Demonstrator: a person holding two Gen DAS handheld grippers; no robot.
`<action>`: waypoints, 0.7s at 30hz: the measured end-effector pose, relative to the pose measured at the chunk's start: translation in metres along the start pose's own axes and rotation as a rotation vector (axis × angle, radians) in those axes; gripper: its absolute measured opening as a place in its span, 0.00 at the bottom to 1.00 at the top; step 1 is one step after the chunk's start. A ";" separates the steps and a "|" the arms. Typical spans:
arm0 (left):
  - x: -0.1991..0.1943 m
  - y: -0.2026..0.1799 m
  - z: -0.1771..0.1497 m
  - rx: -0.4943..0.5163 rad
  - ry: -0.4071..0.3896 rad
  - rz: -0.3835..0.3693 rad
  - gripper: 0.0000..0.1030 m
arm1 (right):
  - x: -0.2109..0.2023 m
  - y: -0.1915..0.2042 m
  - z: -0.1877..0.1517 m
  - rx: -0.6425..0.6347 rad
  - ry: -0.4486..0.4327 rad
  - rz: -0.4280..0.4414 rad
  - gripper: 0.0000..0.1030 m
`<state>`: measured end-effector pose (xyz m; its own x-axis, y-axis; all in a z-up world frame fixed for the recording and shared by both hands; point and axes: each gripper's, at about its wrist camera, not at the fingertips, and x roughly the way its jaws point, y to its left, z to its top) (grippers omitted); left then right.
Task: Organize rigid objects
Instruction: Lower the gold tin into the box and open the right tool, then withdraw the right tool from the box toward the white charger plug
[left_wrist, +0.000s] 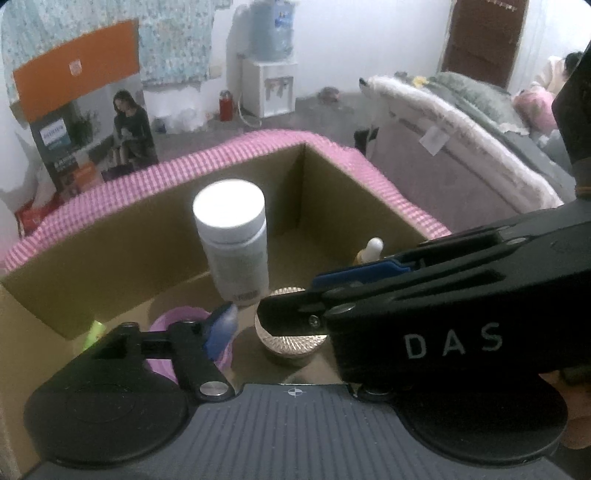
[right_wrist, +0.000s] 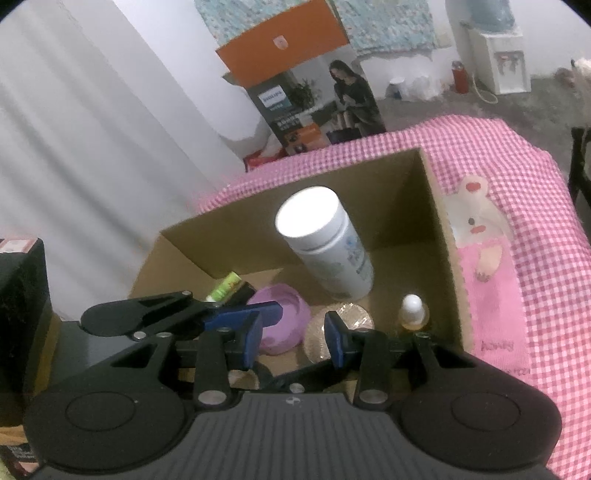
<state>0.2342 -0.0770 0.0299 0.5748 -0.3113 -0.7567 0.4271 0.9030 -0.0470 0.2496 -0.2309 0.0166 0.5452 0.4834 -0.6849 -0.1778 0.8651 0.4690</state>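
Note:
An open cardboard box (left_wrist: 147, 221) (right_wrist: 439, 236) stands on a pink checked cloth. Inside stand a white bottle (left_wrist: 232, 240) (right_wrist: 325, 243), a gold ribbed jar (left_wrist: 291, 347) (right_wrist: 317, 339), a purple round container (left_wrist: 162, 325) (right_wrist: 284, 317), a small dropper bottle with a white cap (left_wrist: 371, 249) (right_wrist: 412, 310) and a green tube (right_wrist: 225, 286). My left gripper (left_wrist: 243, 314) is open over the box, above the jar and the purple container. My right gripper (right_wrist: 293, 332) is open and empty, just above the jar. The right gripper's black arm crosses the left wrist view at the right.
The pink checked cloth (right_wrist: 535, 258) covers the surface under the box. A dark box (right_wrist: 18, 314) stands to the left of the carton. A printed appliance carton (right_wrist: 314, 85), a water dispenser (left_wrist: 269, 85) and a bed (left_wrist: 461, 122) lie beyond.

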 end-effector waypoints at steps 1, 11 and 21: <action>-0.005 -0.002 0.000 0.004 -0.013 0.003 0.72 | -0.004 0.003 0.000 -0.004 -0.011 0.009 0.39; -0.074 -0.015 -0.028 0.022 -0.121 0.004 0.93 | -0.068 0.028 -0.020 -0.022 -0.131 0.069 0.42; -0.097 -0.025 -0.084 -0.012 -0.100 -0.024 0.94 | -0.114 0.029 -0.075 0.039 -0.181 0.108 0.42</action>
<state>0.1088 -0.0446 0.0498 0.6318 -0.3605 -0.6862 0.4334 0.8982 -0.0729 0.1212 -0.2512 0.0663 0.6637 0.5377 -0.5200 -0.2128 0.8021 0.5580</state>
